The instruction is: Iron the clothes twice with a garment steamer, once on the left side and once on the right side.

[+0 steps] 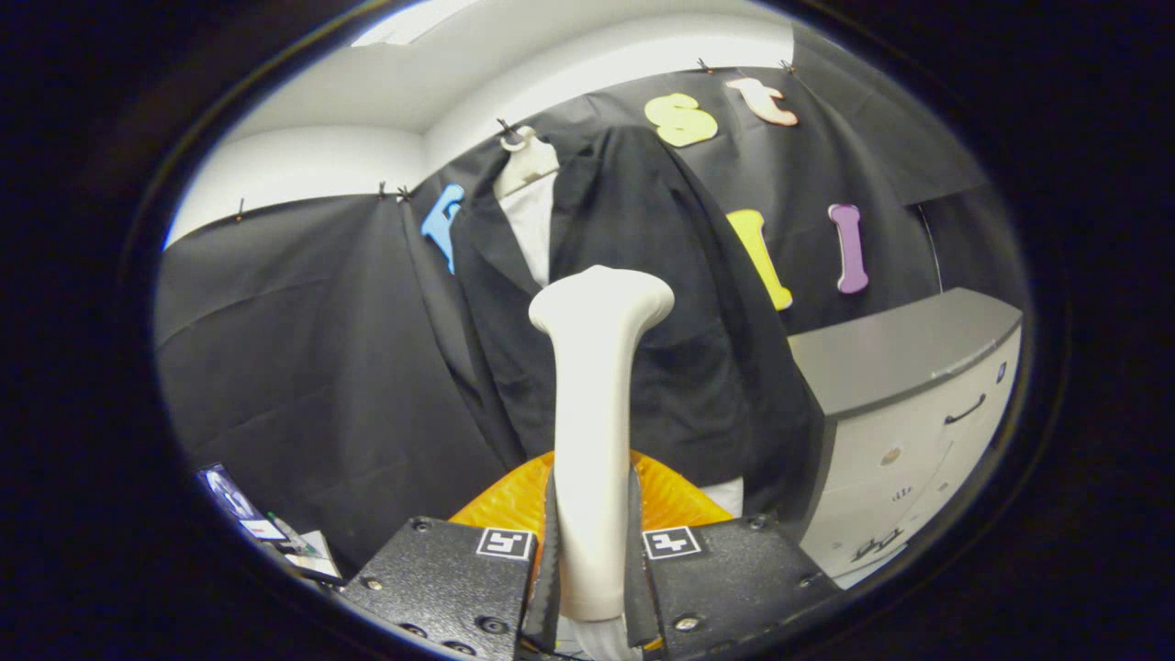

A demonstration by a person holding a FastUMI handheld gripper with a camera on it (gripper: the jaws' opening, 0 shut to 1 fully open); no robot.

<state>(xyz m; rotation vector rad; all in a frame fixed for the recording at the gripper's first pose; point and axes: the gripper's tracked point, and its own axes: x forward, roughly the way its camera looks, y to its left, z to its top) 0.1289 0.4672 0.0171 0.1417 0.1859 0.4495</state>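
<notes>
A white garment steamer (595, 404) stands upright between my fingers, its wide head at the top. My gripper (592, 551) is shut on its handle, both black fingers (549, 551) pressing its sides. Beyond the steamer head hangs a black jacket (643, 303) over a white shirt (531, 229) on a white mannequin neck (525, 158), against the black cloth wall. The steamer head sits in front of the jacket's middle, slightly right of the lapel opening; whether it touches the cloth I cannot tell. An orange ribbed part (505, 500) shows behind the fingers, low down.
A grey-topped white drawer cabinet (904, 404) stands to the right of the jacket. Low on the left lie a small screen device (229, 500) and some papers with a pen (294, 542). Black cloth wall (303, 349) spreads to the left of the jacket.
</notes>
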